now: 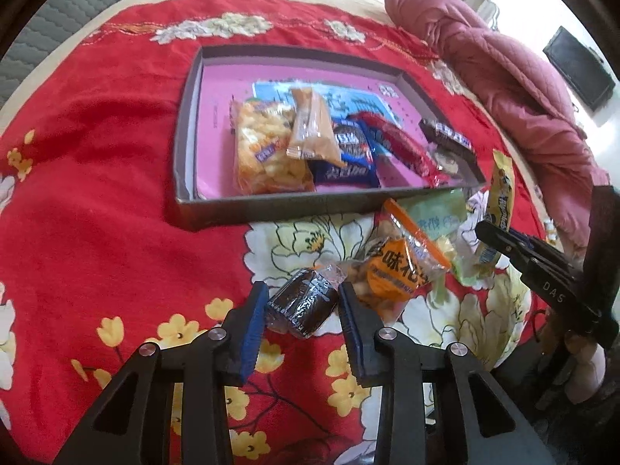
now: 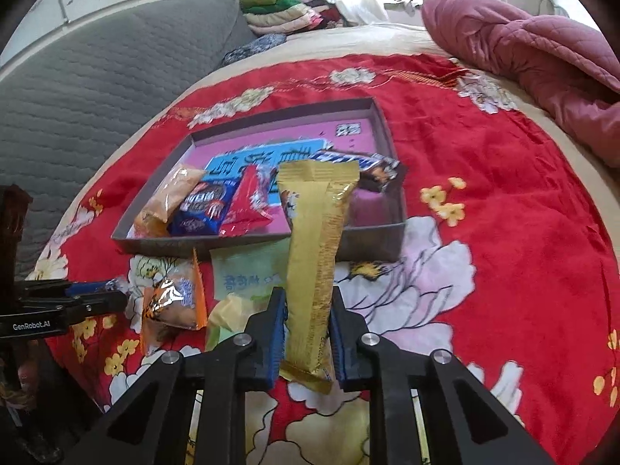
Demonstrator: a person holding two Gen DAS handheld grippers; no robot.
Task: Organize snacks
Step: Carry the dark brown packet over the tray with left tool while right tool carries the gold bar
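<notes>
My left gripper (image 1: pixel 303 288) is shut on a dark cake in a clear wrapper (image 1: pixel 302 306), just above the red floral cloth (image 1: pixel 97 193). My right gripper (image 2: pixel 307 294) is shut on the lower part of a long gold snack packet (image 2: pixel 316 224), which stands upright in front of the box. The shallow grey box (image 1: pixel 271 205) with a pink floor holds several snack packets. Between the grippers, an orange peanut packet (image 1: pixel 391 271) and a pale green packet (image 1: pixel 438 213) lie on the cloth near the box's front wall. The right gripper (image 1: pixel 484 230) shows at the right edge of the left wrist view.
A rumpled pink quilt (image 1: pixel 503 77) lies along the right side of the bed. A grey quilted pad (image 2: pixel 97 97) runs along the left. Folded clothes (image 2: pixel 286 7) are stacked at the far end. A dark screen (image 1: pixel 579 66) stands at the far right.
</notes>
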